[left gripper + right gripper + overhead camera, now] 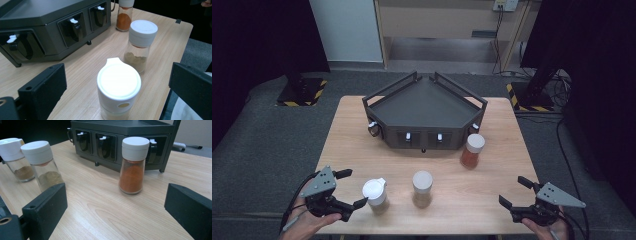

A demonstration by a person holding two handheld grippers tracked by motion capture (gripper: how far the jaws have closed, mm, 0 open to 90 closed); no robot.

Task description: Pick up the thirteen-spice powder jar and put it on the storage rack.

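Three spice jars with white lids stand on the wooden table (492,170). The orange-powder jar (472,150) (132,165) (124,15) is close to the dark rack (424,112). A brown-powder jar (422,188) (138,45) (42,165) stands mid-table. A spouted-lid jar (375,195) (118,93) (15,157) sits just right of my left gripper (352,189), which is open, its jaws either side of that jar in the left gripper view. My right gripper (514,191) is open at the front right, with the orange jar ahead of its jaws.
The dark angled rack (45,27) (120,137) has several front slots with white-tipped levers. Behind the table are a wall cabinet, cables and black stands with yellow-striped bases (302,92). Grey floor surrounds the table.
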